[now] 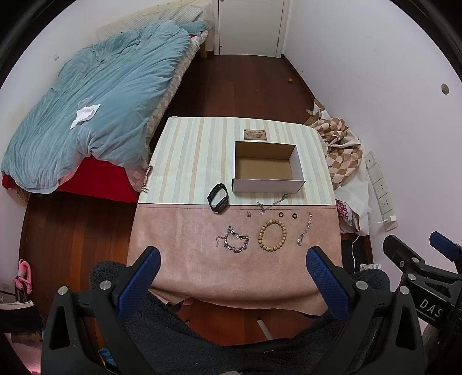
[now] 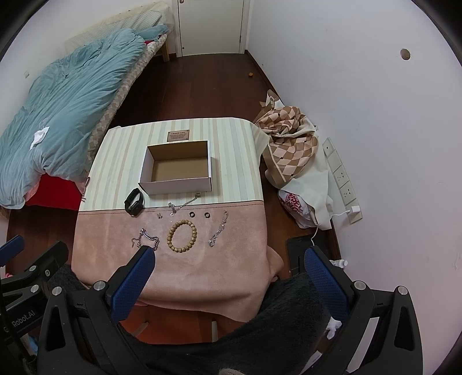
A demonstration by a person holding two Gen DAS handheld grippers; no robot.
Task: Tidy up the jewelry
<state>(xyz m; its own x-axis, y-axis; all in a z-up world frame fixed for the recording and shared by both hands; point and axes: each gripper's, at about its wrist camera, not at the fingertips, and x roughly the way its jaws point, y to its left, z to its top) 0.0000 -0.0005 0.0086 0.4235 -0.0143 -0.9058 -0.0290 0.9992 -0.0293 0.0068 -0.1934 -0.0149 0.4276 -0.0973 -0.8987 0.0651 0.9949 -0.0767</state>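
Observation:
An empty open cardboard box (image 1: 267, 167) (image 2: 176, 167) stands on a small cloth-covered table (image 1: 184, 259) (image 2: 231, 259). In front of it lie a black smart band (image 1: 218, 198) (image 2: 134, 202), a thin silver chain (image 1: 270, 204) (image 2: 184, 203), two black rings (image 1: 287, 215) (image 2: 199, 214), small earrings (image 1: 248, 214), a wooden bead bracelet (image 1: 272, 236) (image 2: 182, 236), a chunky silver chain bracelet (image 1: 234, 239) (image 2: 147, 238) and a slim silver bracelet (image 1: 304, 233) (image 2: 218, 232). My left gripper (image 1: 232, 256) and right gripper (image 2: 231, 256) are both open, empty, held above the table's near edge.
A bed with a blue duvet (image 1: 92, 109) is at the left. A checked cloth pile (image 1: 343, 150) and a wall power strip (image 1: 381, 187) are at the right. A door (image 1: 248, 26) is at the back. Dark fleece fabric (image 1: 231, 352) is below the grippers.

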